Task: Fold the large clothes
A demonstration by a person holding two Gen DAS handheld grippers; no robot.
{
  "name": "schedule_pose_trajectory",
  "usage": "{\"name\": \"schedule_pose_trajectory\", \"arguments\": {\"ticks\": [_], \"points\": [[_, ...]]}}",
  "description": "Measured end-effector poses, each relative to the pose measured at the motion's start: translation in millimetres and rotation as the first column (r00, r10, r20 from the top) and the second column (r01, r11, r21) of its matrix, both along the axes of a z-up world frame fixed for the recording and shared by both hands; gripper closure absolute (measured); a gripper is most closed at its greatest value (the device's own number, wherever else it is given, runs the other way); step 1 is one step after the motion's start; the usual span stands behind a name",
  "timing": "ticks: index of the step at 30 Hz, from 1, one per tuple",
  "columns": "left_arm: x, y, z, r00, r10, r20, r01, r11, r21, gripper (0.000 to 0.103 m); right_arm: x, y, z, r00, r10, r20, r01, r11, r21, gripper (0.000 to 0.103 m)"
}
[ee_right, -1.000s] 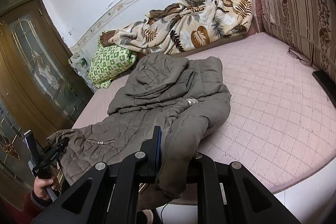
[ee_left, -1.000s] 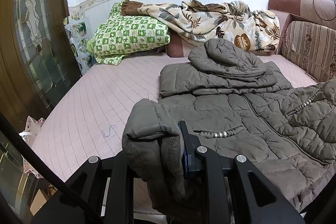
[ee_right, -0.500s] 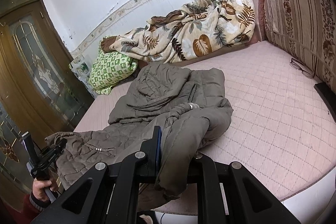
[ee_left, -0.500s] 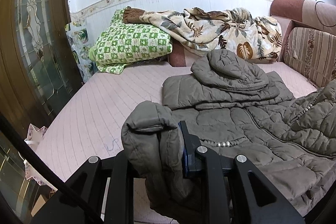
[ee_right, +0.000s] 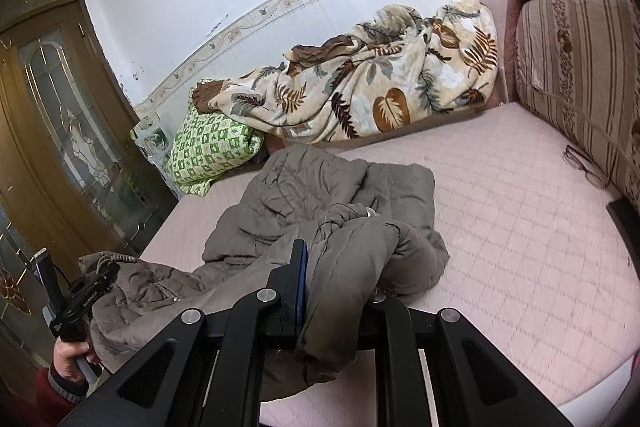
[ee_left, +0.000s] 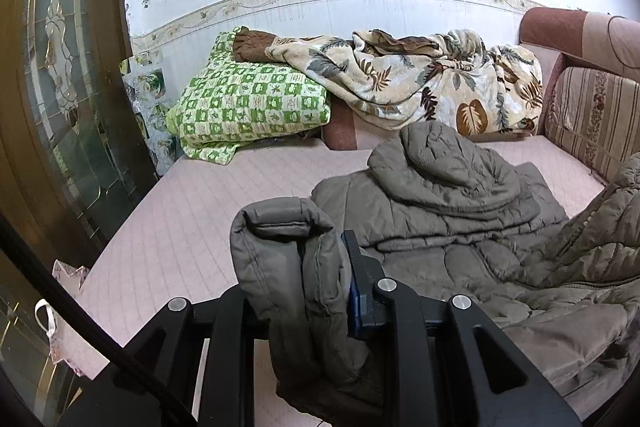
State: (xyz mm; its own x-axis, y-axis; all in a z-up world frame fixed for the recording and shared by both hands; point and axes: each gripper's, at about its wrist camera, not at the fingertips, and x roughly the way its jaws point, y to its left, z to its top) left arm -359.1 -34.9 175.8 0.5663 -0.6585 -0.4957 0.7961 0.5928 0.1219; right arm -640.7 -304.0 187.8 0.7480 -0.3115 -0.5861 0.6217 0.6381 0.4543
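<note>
Gripping the hem corners of the puffy quilted coat (ee_left: 460, 227), the left tongs (ee_left: 320, 291) and right tongs (ee_right: 340, 283) clench soft, bulky, light padding that likely slumps.

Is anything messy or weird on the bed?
Yes. The leaf-print blanket lies bunched against the wall, partly over the green checked pillow. A pair of glasses sits loose on the mattress by the striped cushion, where the grey coat could cover it.

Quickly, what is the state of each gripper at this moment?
Left gripper: closed on a fold of the grey padded coat.
Right gripper: closed on another fold of the same coat.
</note>
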Motion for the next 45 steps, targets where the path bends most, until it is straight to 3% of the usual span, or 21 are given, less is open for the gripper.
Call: {"name": "schedule_pose_trajectory", "arguments": {"ticks": [11, 21, 34, 41, 45], "points": [[48.3, -53.0, 29.6, 0.998, -0.001, -0.062, -0.001, 0.999, -0.032, 0.081, 38.6, -50.9, 14.6, 1.000, 0.006, 0.003, -0.006, 1.000, -0.025, 0.089], [103.9, -133.1, 42.2, 0.992, 0.014, -0.128, -0.017, 1.000, -0.022, 0.080, 78.6, -113.8, 9.0, 1.000, -0.014, 0.009, 0.014, 1.000, 0.018, 0.089], [171.0, -222.4, 5.3, 0.971, 0.117, -0.208, -0.109, 0.993, 0.048, 0.080, 125.7, -190.4, -42.6, 0.998, -0.064, -0.019, 0.066, 0.987, 0.146, 0.089], [206.4, -261.4, -27.8, 0.961, 0.199, -0.192, -0.178, 0.976, 0.125, 0.066, 151.1, -232.0, -91.1, 0.989, -0.113, -0.091, 0.129, 0.971, 0.202, 0.089], [218.2, -275.6, -40.3, 0.964, 0.222, -0.144, -0.200, 0.967, 0.155, 0.065, 158.2, -250.9, -125.4, 0.985, -0.123, -0.123, 0.151, 0.954, 0.258, 0.088]]}}
